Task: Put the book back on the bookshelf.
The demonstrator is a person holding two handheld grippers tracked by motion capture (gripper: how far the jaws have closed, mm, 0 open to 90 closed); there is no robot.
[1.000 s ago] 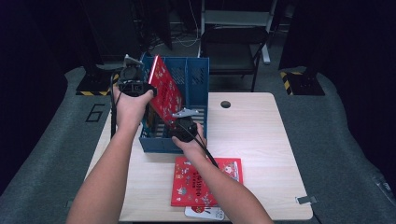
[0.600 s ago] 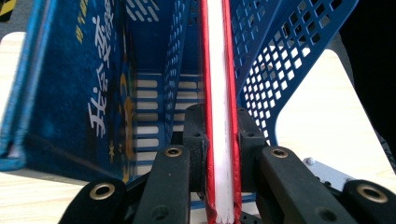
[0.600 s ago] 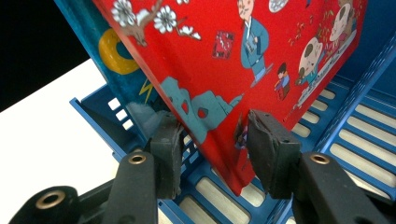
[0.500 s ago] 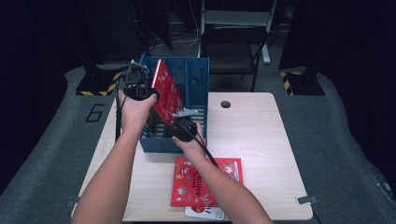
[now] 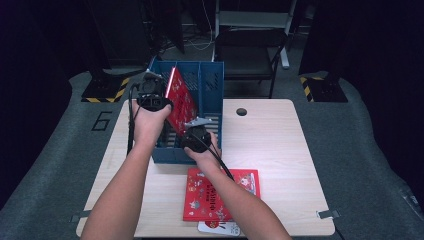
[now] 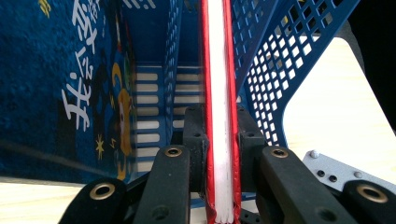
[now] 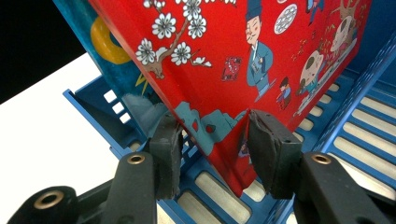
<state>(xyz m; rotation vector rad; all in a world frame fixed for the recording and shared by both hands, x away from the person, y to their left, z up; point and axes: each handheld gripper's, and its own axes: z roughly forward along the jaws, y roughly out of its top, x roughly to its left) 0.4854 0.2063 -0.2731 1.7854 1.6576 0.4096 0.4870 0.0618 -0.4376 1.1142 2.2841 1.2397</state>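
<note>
Left gripper (image 6: 219,140): jaws pinched tight on the upper edge of the red book (image 6: 218,93); both pads press flat against its covers, white page block visible between them; in the high view this gripper (image 5: 152,95) sits at the book's raised left corner, above the rack's left side.

Right gripper (image 7: 212,149): jaws part spread, straddling the book's lower corner (image 7: 233,70); the right pad lies against the cover edge, the left pad stands just off it; whether it bears any load cannot be told; in the high view it (image 5: 196,136) is low, at the rack's front wall.

Red book (image 5: 181,100): tilted, top leaning left, lower corner down inside the blue file rack (image 5: 210,90), over its slotted floor; a blue book (image 6: 60,84) stands in the neighbouring compartment, just beside.

Rack stands on the wooden table (image 5: 280,145), toward its far-left part; a second red book (image 5: 240,182) lies flat near the front edge, partly under the right forearm; a white card (image 5: 220,228) pokes out beneath it.
</note>
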